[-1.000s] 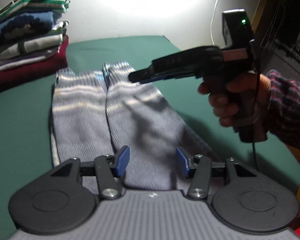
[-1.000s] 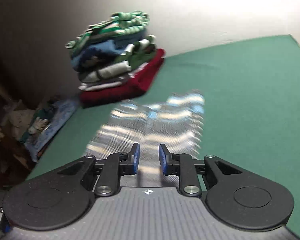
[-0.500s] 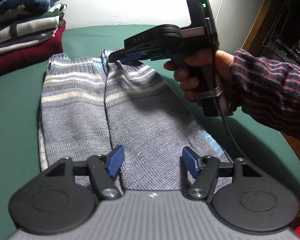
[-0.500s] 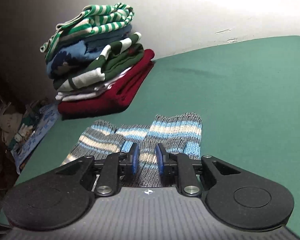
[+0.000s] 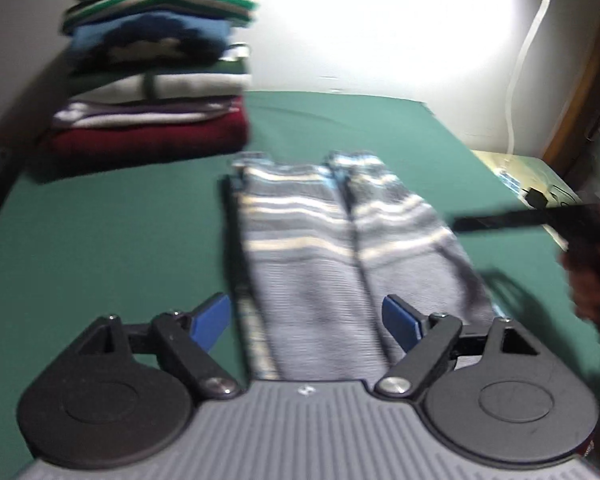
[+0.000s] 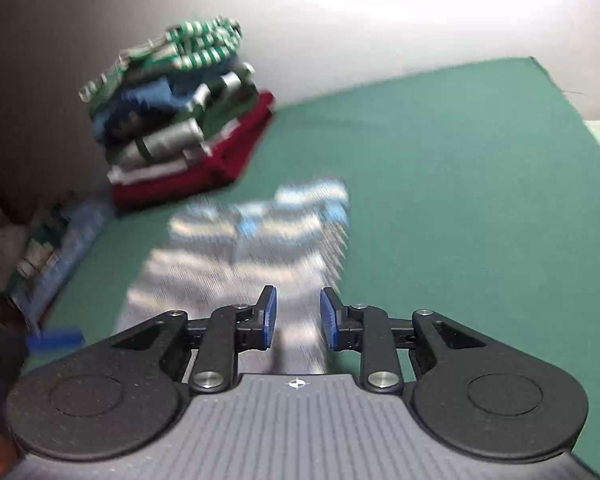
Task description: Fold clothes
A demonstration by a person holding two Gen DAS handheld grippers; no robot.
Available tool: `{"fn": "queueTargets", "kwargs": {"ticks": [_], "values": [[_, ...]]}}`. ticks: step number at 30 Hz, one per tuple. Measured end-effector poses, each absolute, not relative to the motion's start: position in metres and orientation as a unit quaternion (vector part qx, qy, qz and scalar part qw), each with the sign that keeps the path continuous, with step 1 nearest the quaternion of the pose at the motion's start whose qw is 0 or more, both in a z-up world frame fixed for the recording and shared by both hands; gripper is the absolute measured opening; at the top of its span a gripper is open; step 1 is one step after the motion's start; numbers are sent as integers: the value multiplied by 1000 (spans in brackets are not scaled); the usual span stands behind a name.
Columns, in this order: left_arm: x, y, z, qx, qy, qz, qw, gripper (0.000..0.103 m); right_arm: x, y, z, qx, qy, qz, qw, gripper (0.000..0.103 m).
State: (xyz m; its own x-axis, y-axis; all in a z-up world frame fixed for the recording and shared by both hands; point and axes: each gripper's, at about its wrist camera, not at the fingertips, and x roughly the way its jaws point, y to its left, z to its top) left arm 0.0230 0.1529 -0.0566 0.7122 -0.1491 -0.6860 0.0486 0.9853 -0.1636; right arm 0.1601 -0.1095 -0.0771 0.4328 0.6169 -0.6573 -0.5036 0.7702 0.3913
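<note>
A grey knit garment (image 5: pixel 320 248) with white and blue stripes lies flat on the green table (image 5: pixel 100 240), its two sleeves side by side lengthways. My left gripper (image 5: pixel 306 320) is open wide just above its near end, with nothing between the blue pads. In the right wrist view the same garment (image 6: pixel 240 256) is blurred by motion. My right gripper (image 6: pixel 299 318) hovers over its near edge, open by a narrow gap and holding nothing. From the left wrist view, the right gripper (image 5: pixel 520 220) is a dark blur at the right, held by a hand (image 5: pixel 592 280).
A tall stack of folded clothes (image 5: pixel 152 120) stands at the back left against the wall, on a dark red garment; the right wrist view shows the stack (image 6: pixel 180 128) too. A small side table (image 5: pixel 532 184) with clutter sits beyond the right edge. Clutter (image 6: pixel 40 248) lies below the table's left side.
The right gripper has drawn back from the sleeve cuffs toward the right edge, its gap slightly wider. The left gripper has opened wider and pulled back. Both views are now motion-blurred.
</note>
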Motion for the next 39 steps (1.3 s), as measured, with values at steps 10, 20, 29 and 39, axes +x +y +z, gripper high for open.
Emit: {"fn": "queueTargets", "kwargs": {"ticks": [10, 20, 29, 39], "values": [[-18, 187, -64, -34, 409, -61, 910, 86, 44, -159, -59, -50, 443, 341, 828, 31], [-6, 197, -30, 67, 419, -154, 892, 94, 50, -175, -9, -143, 478, 348, 793, 33], [75, 190, -36, 91, 454, -165, 871, 98, 127, -137, 2, -130, 489, 359, 784, 50], [131, 190, -62, 14, 460, -162, 873, 90, 214, -107, -51, -4, 483, 410, 774, 49]]}}
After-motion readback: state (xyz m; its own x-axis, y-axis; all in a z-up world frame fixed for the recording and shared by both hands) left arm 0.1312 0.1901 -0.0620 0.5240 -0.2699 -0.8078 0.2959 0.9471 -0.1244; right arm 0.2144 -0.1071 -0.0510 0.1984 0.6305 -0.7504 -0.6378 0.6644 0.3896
